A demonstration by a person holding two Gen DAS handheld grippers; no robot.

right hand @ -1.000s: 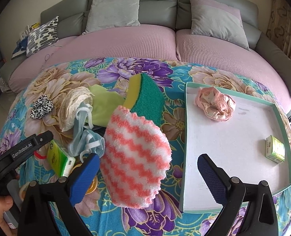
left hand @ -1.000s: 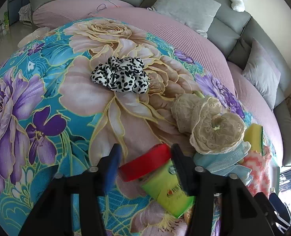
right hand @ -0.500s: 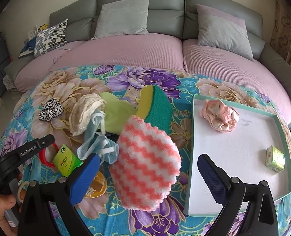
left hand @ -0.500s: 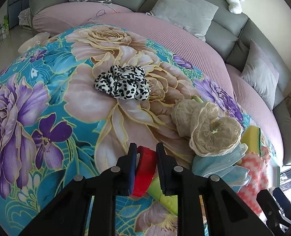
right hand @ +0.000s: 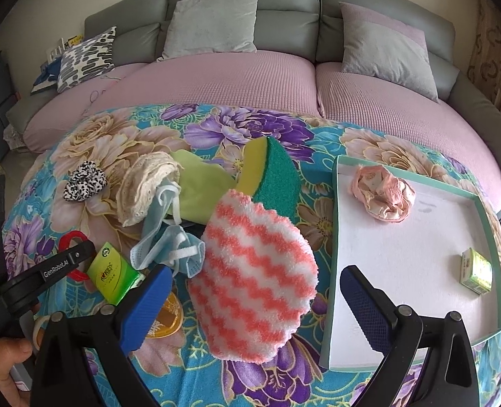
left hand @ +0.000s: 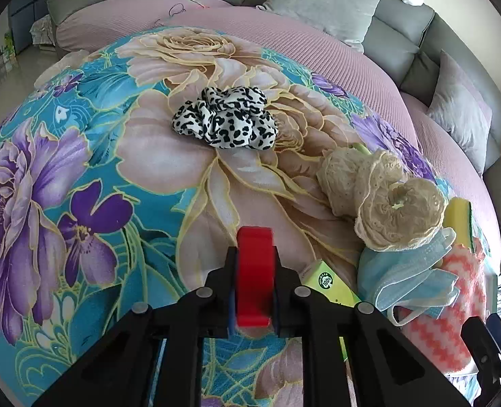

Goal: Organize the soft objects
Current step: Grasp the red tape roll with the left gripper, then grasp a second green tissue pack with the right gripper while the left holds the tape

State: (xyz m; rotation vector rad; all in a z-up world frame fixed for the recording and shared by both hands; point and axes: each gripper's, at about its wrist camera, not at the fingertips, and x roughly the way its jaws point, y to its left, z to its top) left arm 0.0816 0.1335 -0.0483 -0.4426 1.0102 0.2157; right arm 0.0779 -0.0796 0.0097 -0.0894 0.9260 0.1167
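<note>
Two grippers share the flowered tablecloth (right hand: 277, 383). The left gripper (left hand: 253, 283) has its jaws pinched narrowly onto a red ring (left hand: 253, 271), probably a hair band or tape roll; I cannot tell which. It sits edge-on between the pads, its flat band facing the camera and its loop running fore and aft along the fingers. It looks light and fairly springy, so a grip across the band's width, as here, should hold, though a smooth surface could slip if squeezed lightly.

The right gripper (right hand: 254, 300) is spread wide and holds nothing, poised just over a pink-and-white striped fuzzy cloth (right hand: 254, 268), whose long axis runs from 11 to 5 o'clock. That cloth should be soft, light and compressible; pinching a bunched edge would suit it.

At 3 o'clock in the right view lies a white tray (right hand: 416, 271), already holding a pink crumpled fabric (right hand: 382, 195) and a small green box (right hand: 476, 271).
</note>
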